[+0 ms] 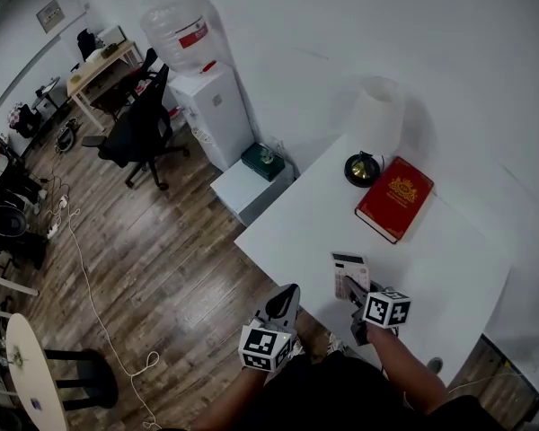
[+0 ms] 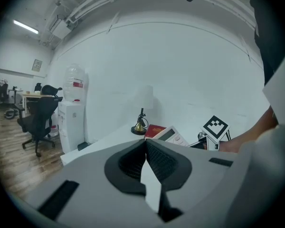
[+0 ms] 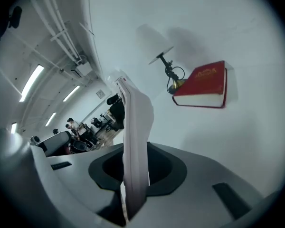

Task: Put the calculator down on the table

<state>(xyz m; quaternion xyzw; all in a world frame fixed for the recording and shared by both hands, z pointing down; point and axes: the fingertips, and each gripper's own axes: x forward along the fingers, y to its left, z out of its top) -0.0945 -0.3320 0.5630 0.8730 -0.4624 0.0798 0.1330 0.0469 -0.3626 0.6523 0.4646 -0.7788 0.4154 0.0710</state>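
The surface (image 1: 449, 259) is white. The book (image 1: 394, 197) at the upper right is red with a gold mark on its cover. The calculator (image 1: 348, 266) is white with a grey screen. The left tool (image 1: 287, 296) and the right tool (image 1: 353, 291) are grey and black, and each has a cube of black and white squares. The floor (image 1: 162, 259) at the left is brown wood. The chair (image 1: 139, 133) is black.
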